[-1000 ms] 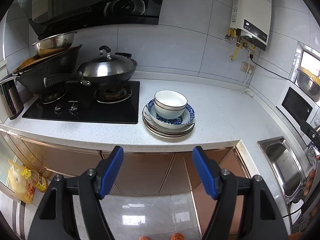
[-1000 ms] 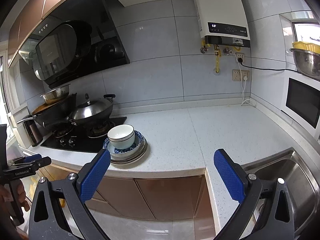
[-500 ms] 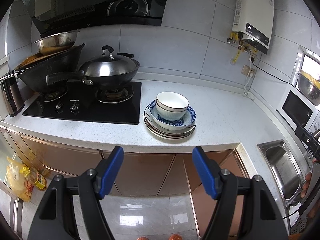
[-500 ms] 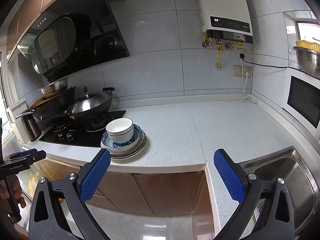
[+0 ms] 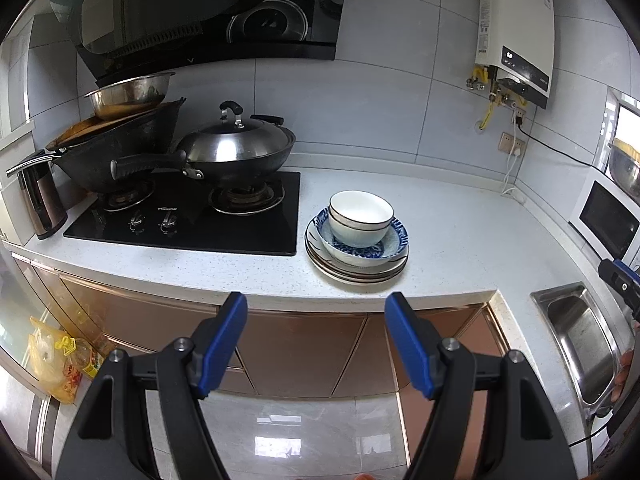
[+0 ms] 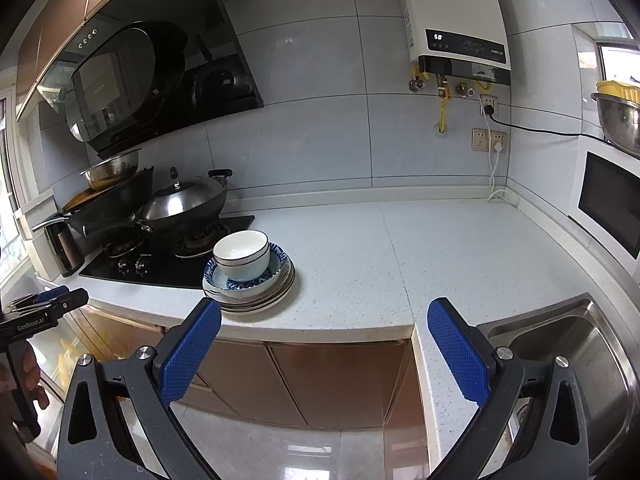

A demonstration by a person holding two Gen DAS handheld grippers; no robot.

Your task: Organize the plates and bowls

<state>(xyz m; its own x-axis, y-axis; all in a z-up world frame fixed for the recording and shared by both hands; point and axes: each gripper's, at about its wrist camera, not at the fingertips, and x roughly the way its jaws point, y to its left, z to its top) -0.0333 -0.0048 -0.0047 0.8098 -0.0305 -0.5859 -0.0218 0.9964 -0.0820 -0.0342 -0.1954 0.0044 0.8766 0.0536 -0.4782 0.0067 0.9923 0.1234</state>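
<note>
A white bowl (image 5: 361, 213) sits inside a blue-patterned bowl (image 5: 380, 249), on a stack of plates (image 5: 352, 275), on the white counter beside the stove. The same stack shows in the right wrist view: white bowl (image 6: 241, 255), patterned bowl (image 6: 276, 270), plates (image 6: 276, 295). My left gripper (image 5: 316, 312) is open and empty, in front of the counter edge, short of the stack. My right gripper (image 6: 324, 316) is open wide and empty, in front of the counter edge, to the right of the stack.
A black gas hob (image 5: 192, 220) with a lidded wok (image 5: 236, 152) and a second wok holding a steel basin (image 5: 128, 94) stands left of the stack. A kettle (image 5: 40, 196) is far left. A steel sink (image 6: 580, 364) and microwave (image 6: 608, 204) are right.
Both grippers have moved closer to the counter and the stack. Both stay open and empty. The dishes have not moved.
</note>
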